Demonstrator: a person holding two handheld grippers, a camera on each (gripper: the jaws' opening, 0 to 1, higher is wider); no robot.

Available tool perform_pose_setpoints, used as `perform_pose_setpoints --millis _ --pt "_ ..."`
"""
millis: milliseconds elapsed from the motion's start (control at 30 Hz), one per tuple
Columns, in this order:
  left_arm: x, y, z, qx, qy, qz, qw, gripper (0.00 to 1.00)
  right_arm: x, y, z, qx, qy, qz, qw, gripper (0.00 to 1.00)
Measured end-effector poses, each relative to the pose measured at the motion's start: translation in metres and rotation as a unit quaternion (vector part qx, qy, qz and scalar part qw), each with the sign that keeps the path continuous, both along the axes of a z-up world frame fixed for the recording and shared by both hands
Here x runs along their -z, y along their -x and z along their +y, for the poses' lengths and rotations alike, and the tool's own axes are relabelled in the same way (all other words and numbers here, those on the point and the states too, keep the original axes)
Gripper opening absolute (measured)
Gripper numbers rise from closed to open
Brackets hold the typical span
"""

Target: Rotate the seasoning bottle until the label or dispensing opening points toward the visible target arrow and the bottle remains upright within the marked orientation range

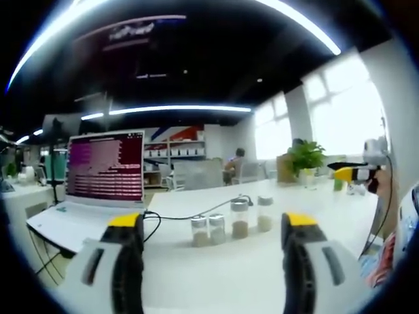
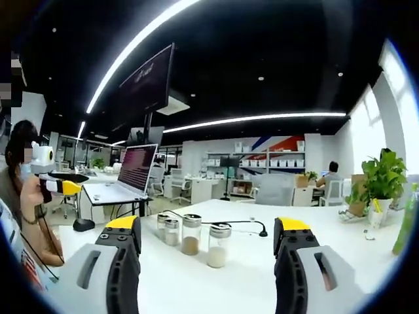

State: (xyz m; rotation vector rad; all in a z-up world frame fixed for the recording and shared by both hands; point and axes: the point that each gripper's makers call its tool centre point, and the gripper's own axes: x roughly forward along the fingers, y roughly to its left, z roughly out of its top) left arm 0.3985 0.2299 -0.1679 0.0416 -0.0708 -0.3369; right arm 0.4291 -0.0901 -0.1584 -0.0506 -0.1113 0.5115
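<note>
Because the white counter (image 2: 340,235) is wide and mostly bare, there is good open room on both sides of the bottles, but its edges are not far from some things. The open laptop (image 1: 98,190) sits at the counter's edge on one side, and a black cable (image 1: 177,214) runs from it across the surface and passes close behind the bottles. A potted plant (image 2: 381,180) stands near the far edge on the other side.

The four seasoning bottles (image 2: 191,234) stand upright in a close group near the middle of the counter, two tall and two short, some of them touching or nearly so. I see no target arrow, and it is not clear which bottle must be turned.

The left tool (image 1: 213,265) and the right tool (image 2: 206,261) both have their jaws wide apart and hold nothing, well short of the group.

The main risk, I think, is that a jaw reaching for one bottle pushes its neighbour over, since they stand so tight. A turn done too fast could also tip the tall bottle, or the jaw could catch the cable
</note>
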Motion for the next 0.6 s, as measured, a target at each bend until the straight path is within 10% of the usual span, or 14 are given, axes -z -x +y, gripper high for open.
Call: perform_pose_setpoints --millis 600 --pt "-0.002 0.004 -0.003 0.015 0.000 -0.007 0.9999 0.94 0.002 -0.023 0.034 -0.031 0.004 0.012 0.9994 0.82"
